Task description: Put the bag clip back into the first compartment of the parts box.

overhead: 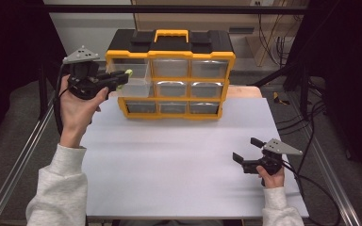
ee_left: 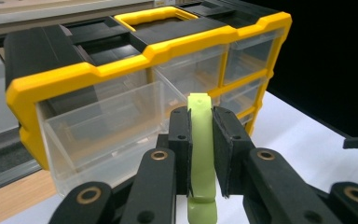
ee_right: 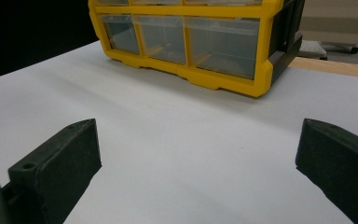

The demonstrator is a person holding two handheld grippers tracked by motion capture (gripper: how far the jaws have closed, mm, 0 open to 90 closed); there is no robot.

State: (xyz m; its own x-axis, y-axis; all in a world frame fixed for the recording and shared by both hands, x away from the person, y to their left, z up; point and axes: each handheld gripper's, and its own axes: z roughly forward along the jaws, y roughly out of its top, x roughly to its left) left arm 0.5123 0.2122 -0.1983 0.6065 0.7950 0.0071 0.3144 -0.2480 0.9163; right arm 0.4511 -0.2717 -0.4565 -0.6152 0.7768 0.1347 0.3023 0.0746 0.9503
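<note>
Holding: left tool (ee_left: 200, 154) clamped on one pale green strip-shaped piece (ee_left: 201, 149), upright between the pads, its top poking above them and its lower end hanging below
Just ahead of left tool: one clear drawer (ee_left: 105, 128) pulled part-way out of the top corner slot of the organiser, open side up; green piece (overhead: 127, 73) near the drawer's front rim, not yet over the opening as far as can be told
Beyond that: one yellow-and-black drawer organiser (overhead: 169, 73), one yellow carry handle (overhead: 171, 35) on top, standing at the far edge of the worktop (overhead: 179, 155)
Step in hand: judged as carrying the green piece to the pulled-out drawer, ready to drop it in
Next move: likely calls for bringing the left tool forward until the piece hangs over the drawer's open top, lowering a little, then spreading the pads; care not to knock the thin drawer wall
Right tool (overhead: 250, 153): jaws wide apart, nothing between them, resting low near the worktop's near corner, well apart from the organiser; bare worktop ahead of it, then the organiser's bottom row (ee_right: 186, 42)
Count, drawers: nine, three rows of three; eight pushed in, one pulled out
Count, green pieces: one
Count, tools: two
Count, hands: two, each in a pale sleeve (overhead: 59, 188)
</note>
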